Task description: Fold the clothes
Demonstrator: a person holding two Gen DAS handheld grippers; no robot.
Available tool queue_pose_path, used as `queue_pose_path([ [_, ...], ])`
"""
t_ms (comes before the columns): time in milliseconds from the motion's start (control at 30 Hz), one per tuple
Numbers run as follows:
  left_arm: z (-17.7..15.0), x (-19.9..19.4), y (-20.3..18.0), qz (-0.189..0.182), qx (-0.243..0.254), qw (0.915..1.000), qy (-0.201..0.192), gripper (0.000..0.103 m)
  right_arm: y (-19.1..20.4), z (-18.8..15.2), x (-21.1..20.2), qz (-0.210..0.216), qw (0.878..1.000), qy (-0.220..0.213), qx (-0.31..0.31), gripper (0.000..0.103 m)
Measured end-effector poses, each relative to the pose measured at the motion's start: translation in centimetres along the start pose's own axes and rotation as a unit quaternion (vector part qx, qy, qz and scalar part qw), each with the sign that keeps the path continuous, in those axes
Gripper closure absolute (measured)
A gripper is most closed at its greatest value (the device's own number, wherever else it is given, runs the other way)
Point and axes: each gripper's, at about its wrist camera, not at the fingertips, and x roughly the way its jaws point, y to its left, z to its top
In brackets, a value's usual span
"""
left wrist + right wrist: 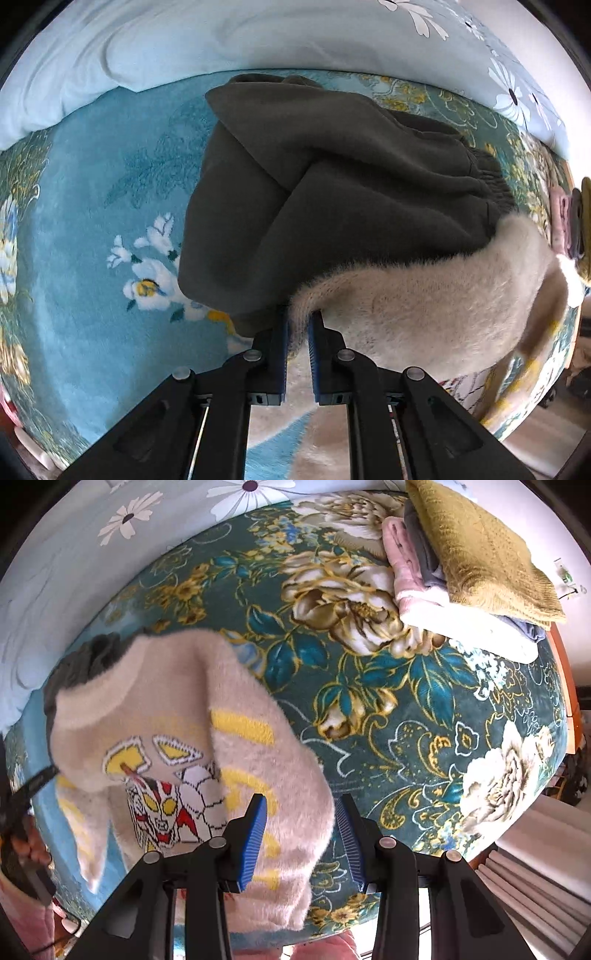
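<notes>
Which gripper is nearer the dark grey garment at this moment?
Left. The left gripper pinches the cream sweater right at the edge of the dark grey garment. The right gripper is open around the sweater's near side, with the grey garment beyond it.
</notes>
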Motion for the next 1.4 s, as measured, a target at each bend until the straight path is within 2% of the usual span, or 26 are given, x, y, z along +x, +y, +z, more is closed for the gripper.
queue_pose_path([
  [100,-1.3,-1.6,1.1,-0.038,-0.025,0.9989,-0.009,0.089,0.4,-0.4,0.2,0.006,1.000,0.001,-0.004,0.059],
  [133,-2.0,-2.4,1.8,-0.052,-0.040,0.9977,-0.018,0.083,0.6,-0.5,0.3,0.008,1.000,0.002,-0.005,0.058],
  [267,-6.1,-6.3,5.0,-0.067,-0.109,0.9900,-0.059,0.073,1.6,-1.0,1.3,0.023,1.000,0.007,-0.010,0.053],
  [333,-7.4,-7.7,6.1,-0.069,-0.134,0.9864,-0.066,0.073,2.3,-1.3,2.3,0.033,0.999,0.014,-0.011,0.042],
  [433,-10.3,-10.2,7.4,-0.064,-0.169,0.9800,-0.084,0.073,3.2,-1.9,3.9,0.041,0.999,0.026,-0.016,0.034],
  [667,-15.6,-16.4,7.3,-0.041,-0.241,0.9613,-0.126,0.073,5.3,-2.5,7.3,0.060,0.997,0.040,-0.040,0.030],
  [800,-18.5,-19.5,6.2,0.000,-0.247,0.9592,-0.138,0.072,5.7,-2.0,9.7,0.065,0.996,0.051,-0.030,0.025],
  [867,-19.7,-20.2,6.3,0.022,-0.256,0.9566,-0.137,0.072,6.0,-1.9,10.8,0.054,0.997,0.052,-0.030,0.025],
  [1100,-23.7,-21.9,6.1,0.050,-0.308,0.9397,-0.140,0.072,6.6,-2.1,12.6,-0.002,0.997,0.040,-0.073,0.025],
  [1200,-24.9,-22.3,5.9,0.057,-0.328,0.9324,-0.141,0.072,6.4,-2.2,12.3,-0.018,0.995,0.033,-0.095,0.031],
  [1233,-24.7,-22.3,5.6,0.055,-0.332,0.9311,-0.141,0.072,6.1,-2.2,12.1,-0.021,0.995,0.031,-0.098,0.041],
  [1267,-24.4,-22.2,5.0,0.051,-0.332,0.9312,-0.141,0.072,5.7,-2.1,11.9,-0.023,0.994,0.030,-0.099,0.046],
  [1300,-24.1,-22.1,4.6,0.048,-0.330,0.9322,-0.141,0.072,5.3,-2.1,11.7,-0.025,0.994,0.030,-0.099,0.058],
  [1333,-23.8,-22.1,4.1,0.045,-0.324,0.9344,-0.142,0.072,4.7,-1.9,11.4,-0.025,0.994,0.029,-0.099,0.071],
  [1400,-23.1,-22.0,3.3,0.039,-0.311,0.9386,-0.144,0.072,3.3,-1.8,10.6,-0.024,0.995,0.024,-0.097,0.087],
])
